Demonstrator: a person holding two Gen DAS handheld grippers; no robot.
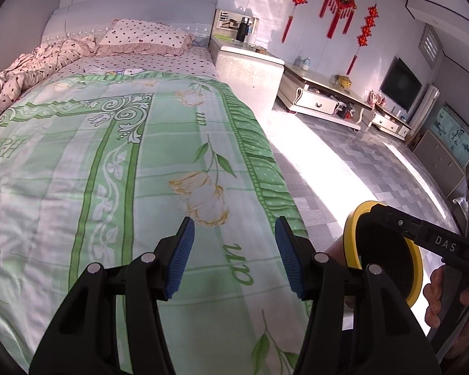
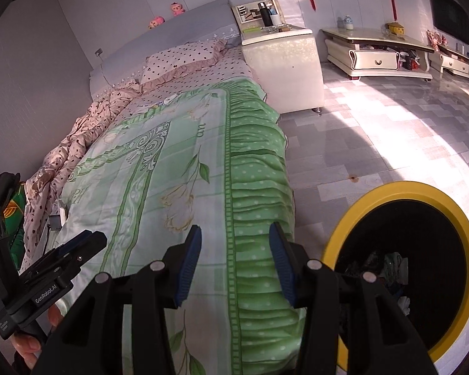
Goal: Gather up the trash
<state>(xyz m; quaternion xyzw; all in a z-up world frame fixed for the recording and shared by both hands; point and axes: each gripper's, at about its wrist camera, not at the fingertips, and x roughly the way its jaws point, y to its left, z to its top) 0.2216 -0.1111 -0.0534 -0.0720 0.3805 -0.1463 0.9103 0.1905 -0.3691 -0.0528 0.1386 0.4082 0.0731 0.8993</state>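
1. The bin (image 2: 403,268), yellow-rimmed, stands on the floor just beside the bed (image 2: 178,168), at its near right corner; crumpled trash (image 2: 390,265) already lies inside.
2. Left gripper (image 1: 234,257) hovers above the bed with fingers wide and empty; right gripper (image 2: 236,262) is above the bed's edge next to the bin, likewise wide and empty.
3. No loose trash shows clearly on the bed. Small items near the pillow (image 1: 143,36) are too small to identify, so I would check those next.
4. Grip any wrapper at its middle and release only once it is over the bin.
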